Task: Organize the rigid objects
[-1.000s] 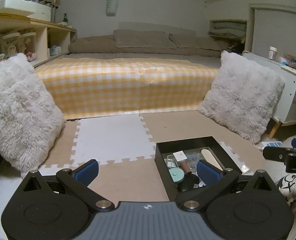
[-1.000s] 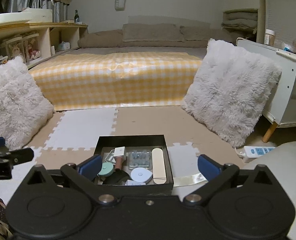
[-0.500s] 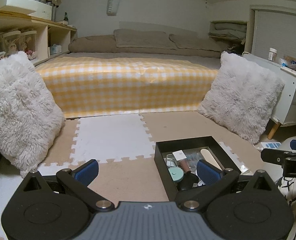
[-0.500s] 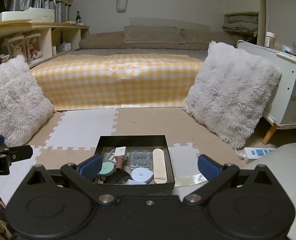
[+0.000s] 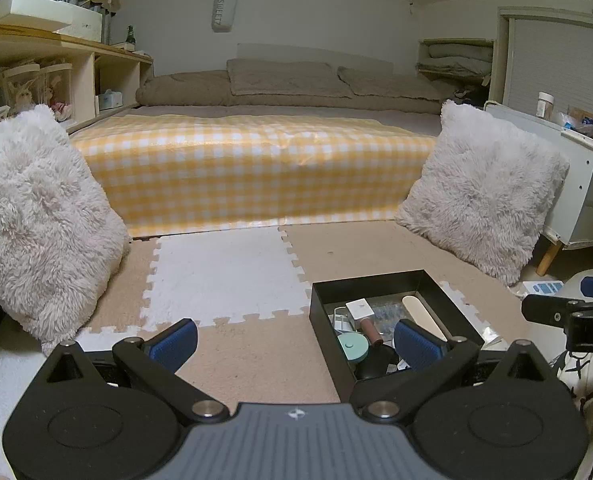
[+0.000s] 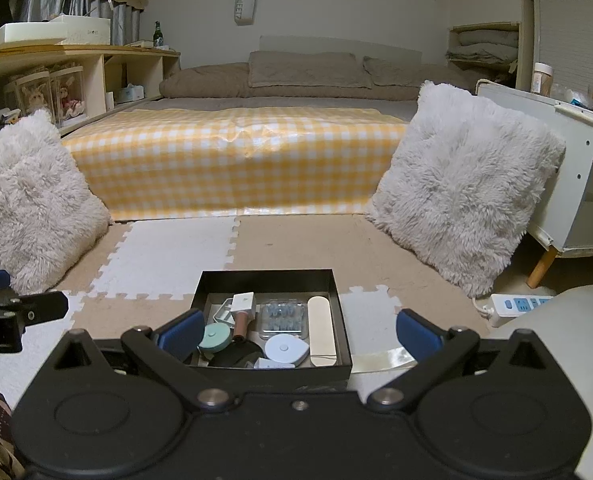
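Observation:
A black open box [image 6: 270, 276] [image 5: 370, 278] sits on the foam floor mat, holding several small items: a cream nail file [image 6: 322, 330], a round white case [image 6: 286, 349], a mint round case [image 6: 215, 337], a clear blister tray [image 6: 283, 316], a white cube on a brown tube [image 6: 243, 305] and a dark pouch [image 6: 236, 354]. My right gripper [image 6: 298, 330] hovers open just in front of the box, nothing between its fingers. My left gripper [image 5: 294, 342] is open over the mat left of the box, its right finger [image 5: 416, 344] in front of the box's contents.
Two fluffy white cushions [image 6: 462, 204] [image 6: 28, 200] flank a bed with a yellow checked cover [image 6: 236, 160]. A white cabinet [image 6: 576, 176] and a power strip [image 6: 520, 306] lie at right. A shelf [image 6: 76, 76] runs along the left. A clear tape strip [image 6: 380, 360] lies beside the box.
Both grippers have stayed open with only a slight drift of view; the box and its contents have not moved.

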